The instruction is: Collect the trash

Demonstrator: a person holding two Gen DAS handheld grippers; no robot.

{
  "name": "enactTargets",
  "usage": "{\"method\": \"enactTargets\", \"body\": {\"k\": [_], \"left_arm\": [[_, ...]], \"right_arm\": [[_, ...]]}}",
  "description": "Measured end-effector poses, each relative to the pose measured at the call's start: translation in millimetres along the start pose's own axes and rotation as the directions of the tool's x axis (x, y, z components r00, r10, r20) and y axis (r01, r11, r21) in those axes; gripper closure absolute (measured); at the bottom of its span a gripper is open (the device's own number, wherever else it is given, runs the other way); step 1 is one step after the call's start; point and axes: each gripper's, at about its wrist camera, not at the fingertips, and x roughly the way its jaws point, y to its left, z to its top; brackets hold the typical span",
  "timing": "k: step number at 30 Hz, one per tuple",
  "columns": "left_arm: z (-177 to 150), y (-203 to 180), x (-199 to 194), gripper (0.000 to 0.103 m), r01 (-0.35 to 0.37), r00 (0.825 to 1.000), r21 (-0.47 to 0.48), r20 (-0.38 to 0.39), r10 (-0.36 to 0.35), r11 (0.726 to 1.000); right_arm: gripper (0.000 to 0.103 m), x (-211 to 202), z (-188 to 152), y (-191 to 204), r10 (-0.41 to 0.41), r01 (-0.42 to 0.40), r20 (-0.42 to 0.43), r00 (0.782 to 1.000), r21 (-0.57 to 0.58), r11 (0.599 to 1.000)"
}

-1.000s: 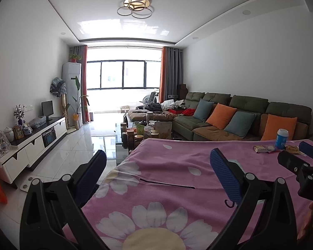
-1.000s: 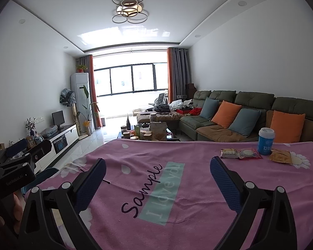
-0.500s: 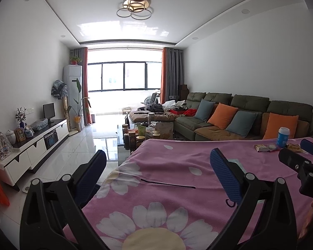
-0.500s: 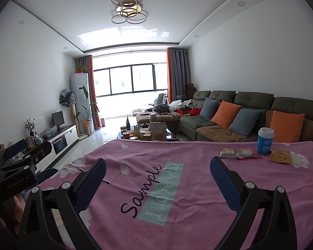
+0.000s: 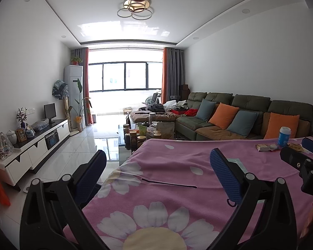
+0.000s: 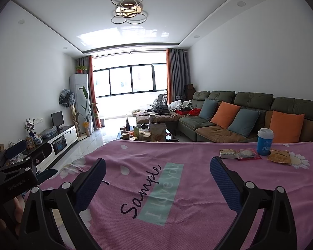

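Three snack wrappers (image 6: 240, 153) and a blue cup (image 6: 265, 142) lie on the pink cloth (image 6: 177, 187) at two o'clock, uncollected; left gripper (image 5: 156, 173) and right gripper (image 6: 156, 175) are spread, empty.

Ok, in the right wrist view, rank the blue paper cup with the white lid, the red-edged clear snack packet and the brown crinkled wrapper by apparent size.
1. Blue paper cup with white lid, largest.
2-3. Brown crinkled wrapper and red-edged clear snack packet look alike; not ranked.
All lie far across the pink cloth.

The blue cup (image 6: 265, 142) bears print too small to read.
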Motion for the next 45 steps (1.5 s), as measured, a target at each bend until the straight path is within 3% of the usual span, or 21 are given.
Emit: {"method": "enactTargets", "body": {"k": [45], "left_arm": [[-4.2, 6.5, 2.4, 0.005, -0.009, 1.0, 0.005, -0.004, 0.009, 1.0]], "right_arm": [[0.007, -0.7, 1.2, -1.0, -0.004, 0.004, 0.005, 1.0, 0.009, 1.0]]}}
